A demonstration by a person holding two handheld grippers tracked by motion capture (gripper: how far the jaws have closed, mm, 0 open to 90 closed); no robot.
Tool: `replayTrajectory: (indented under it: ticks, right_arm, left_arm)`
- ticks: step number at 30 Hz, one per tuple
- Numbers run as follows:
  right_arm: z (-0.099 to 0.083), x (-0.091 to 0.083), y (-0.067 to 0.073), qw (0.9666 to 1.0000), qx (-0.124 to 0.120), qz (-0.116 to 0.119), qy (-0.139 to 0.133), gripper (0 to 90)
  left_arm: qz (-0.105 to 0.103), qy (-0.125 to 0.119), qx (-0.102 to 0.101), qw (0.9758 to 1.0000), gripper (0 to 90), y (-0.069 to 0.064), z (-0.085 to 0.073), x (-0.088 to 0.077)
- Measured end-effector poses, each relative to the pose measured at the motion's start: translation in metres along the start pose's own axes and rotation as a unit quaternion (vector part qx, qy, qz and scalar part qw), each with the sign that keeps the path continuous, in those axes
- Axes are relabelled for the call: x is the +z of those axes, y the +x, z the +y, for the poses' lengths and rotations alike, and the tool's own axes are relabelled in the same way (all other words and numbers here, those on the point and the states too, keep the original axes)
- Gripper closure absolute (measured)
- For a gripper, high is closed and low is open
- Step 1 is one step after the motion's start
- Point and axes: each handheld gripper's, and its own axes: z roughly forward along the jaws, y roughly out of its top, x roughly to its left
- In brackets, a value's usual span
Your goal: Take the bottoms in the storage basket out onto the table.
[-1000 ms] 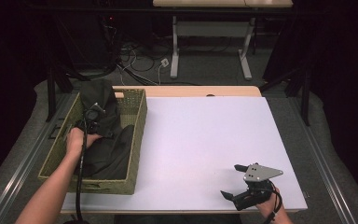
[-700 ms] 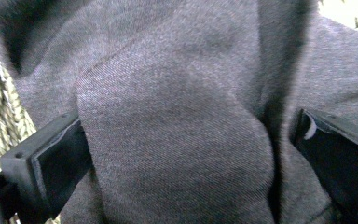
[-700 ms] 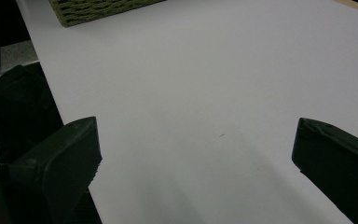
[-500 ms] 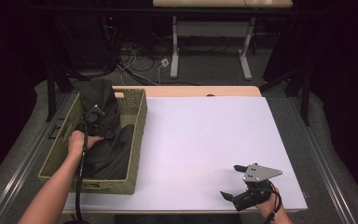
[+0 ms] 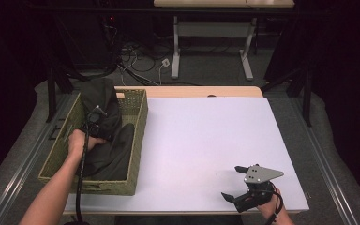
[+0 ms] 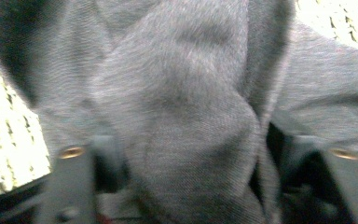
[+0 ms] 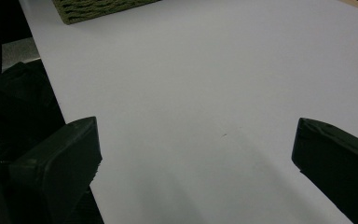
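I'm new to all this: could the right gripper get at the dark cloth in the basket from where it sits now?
Probably not without moving. The right gripper rests open at the table's near right corner, while the dark cloth lies in the basket at the far left, its wall between. The left gripper has been closing on it.

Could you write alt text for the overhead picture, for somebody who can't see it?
A person's left gripper reaches into a woven green basket at the table's left and has just been closing on a fold of the dark grey garment piled inside. The right gripper rests open near the front right corner of the white table.
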Motion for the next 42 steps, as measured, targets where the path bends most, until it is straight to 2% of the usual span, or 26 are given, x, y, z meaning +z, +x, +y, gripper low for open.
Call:
replayTrajectory:
  ticks: [1, 4, 8, 9, 15, 18, 20, 22, 23, 24, 25, 27, 28, 29, 31, 32, 33, 35, 38, 42]
  right_arm:
    - [0.0, 0.0, 0.0, 1.0, 0.0, 0.0, 0.0, 1.0]
    - [0.0, -0.001, 0.0, 1.0, -0.001, -0.001, 0.001, 1.0]
    - [0.0, -0.001, 0.0, 1.0, -0.001, -0.002, 0.001, 1.0]
    - [0.0, -0.001, 0.0, 1.0, -0.001, -0.002, 0.001, 1.0]
    - [0.0, 0.0, -0.001, 1.0, 0.0, -0.004, -0.002, 1.0]
    - [0.0, -0.001, -0.001, 1.0, 0.0, -0.003, 0.002, 1.0]
    - [0.0, 0.0, -0.001, 1.0, 0.0, -0.003, 0.001, 1.0]
    - [0.0, 0.0, -0.001, 1.0, -0.001, -0.005, 0.004, 1.2]
    - [0.0, 0.001, 0.0, 1.0, -0.001, -0.006, 0.003, 1.2]
    - [0.0, 0.001, 0.0, 1.0, -0.001, -0.006, 0.003, 1.2]
    - [0.0, 0.0, 0.0, 1.0, -0.002, -0.006, 0.003, 1.1]
    - [0.0, 0.001, 0.0, 1.0, -0.002, -0.005, 0.002, 1.2]
    - [0.0, 0.001, 0.0, 1.0, -0.002, -0.005, 0.002, 1.2]
    - [0.0, 0.0, 0.0, 1.0, -0.004, -0.005, 0.004, 1.2]
    - [0.0, 0.001, 0.0, 1.0, -0.002, -0.003, 0.004, 1.2]
    - [0.0, 0.001, 0.0, 1.0, -0.002, -0.001, 0.006, 1.2]
    - [0.0, 0.001, 0.0, 1.0, -0.002, -0.001, 0.006, 1.2]
    - [0.0, 0.001, 0.0, 1.0, -0.004, 0.0, 0.007, 1.2]
    - [0.0, 0.002, 0.0, 1.0, -0.006, 0.002, 0.006, 1.2]
    - [0.0, 0.002, 0.002, 0.9999, -0.008, 0.007, 0.003, 1.2]
  left_arm:
    - [0.001, -0.001, 0.006, 1.0, 43.8, 0.0, 0.0, -0.001]
    - [0.007, -0.004, 0.02, 0.9998, 59.4, -0.001, 0.001, -0.002]
    - [0.003, -0.013, 0.031, 0.9994, 64.7, 0.002, 0.0, -0.006]
    - [-0.003, -0.016, 0.026, 0.9995, 66.1, 0.002, 0.0, -0.007]
    - [-0.034, -0.025, 0.045, 0.9981, 71.8, 0.012, -0.001, -0.021]
    - [-0.041, -0.03, 0.055, 0.9972, 73.0, 0.014, -0.001, -0.031]
    - [-0.041, -0.032, 0.05, 0.9974, 72.1, 0.014, -0.002, -0.032]
    - [-0.042, -0.029, 0.042, 0.9978, 67.6, 0.014, -0.002, -0.029]
    - [-0.032, -0.024, 0.019, 0.999, 54.2, 0.012, -0.002, -0.025]
    - [-0.032, -0.024, 0.019, 0.999, 44.6, 0.012, -0.002, -0.025]
    - [-0.025, -0.019, 0.013, 0.9994, 37.4, 0.012, -0.002, -0.023]
    - [-0.006, -0.012, -0.014, 0.9998, 24.3, 0.011, -0.003, -0.015]
    - [-0.006, -0.012, -0.014, 0.9998, 19.9, 0.011, -0.003, -0.015]
    - [-0.002, -0.013, -0.019, 0.9997, 19.9, 0.011, -0.003, -0.013]
    - [-0.003, -0.007, -0.031, 0.9995, 14.7, 0.011, -0.004, -0.009]
    - [-0.003, -0.004, -0.035, 0.9994, 9.1, 0.012, -0.004, -0.008]
    - [-0.002, 0.0, -0.04, 0.9992, 9.1, 0.012, -0.004, -0.005]
    - [-0.005, 0.007, -0.048, 0.9988, 3.4, 0.013, -0.004, -0.001]
    - [-0.008, 0.017, -0.053, 0.9984, 0.0, 0.012, -0.003, 0.004]
    - [-0.012, 0.025, -0.064, 0.9976, 0.0, 0.013, -0.004, 0.007]
